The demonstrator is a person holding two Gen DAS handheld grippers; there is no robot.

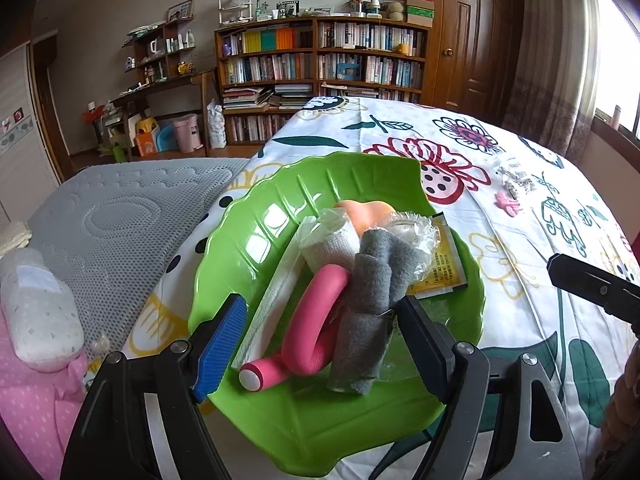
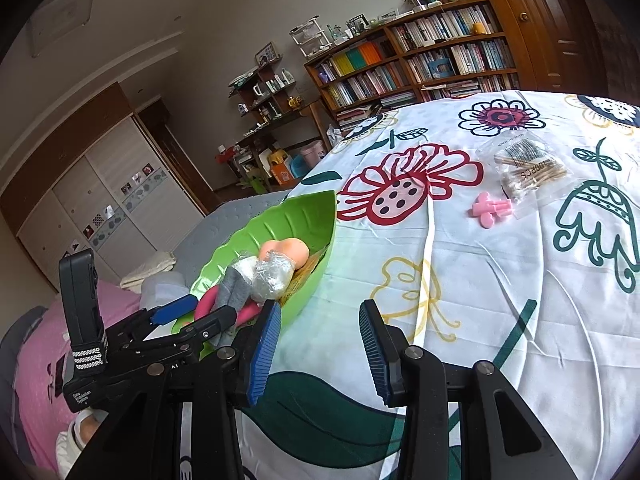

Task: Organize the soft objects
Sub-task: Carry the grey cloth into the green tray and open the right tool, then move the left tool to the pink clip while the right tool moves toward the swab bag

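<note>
The left gripper (image 1: 316, 344) is hovering, jaws apart, over the pink roller (image 1: 312, 320) and grey cloth (image 1: 368, 312) lying in the green tray (image 1: 248, 232); the right gripper (image 2: 320, 348) is hanging open over the flowered sheet (image 2: 500, 300).

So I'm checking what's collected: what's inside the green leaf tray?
In the green leaf tray: pink foam roller, grey cloth, white gauze roll, peach sponge, yellow sachet. Anything underneath is hidden.

A glossy green leaf-shaped plastic plate (image 1: 280, 208) holds a bent pink foam roller (image 1: 316, 320), a rolled grey felt cloth (image 1: 370, 300) lying across it, a white gauze roll (image 1: 330, 240) (plastic-wrapped) and a peach sponge (image 1: 362, 212).
</note>
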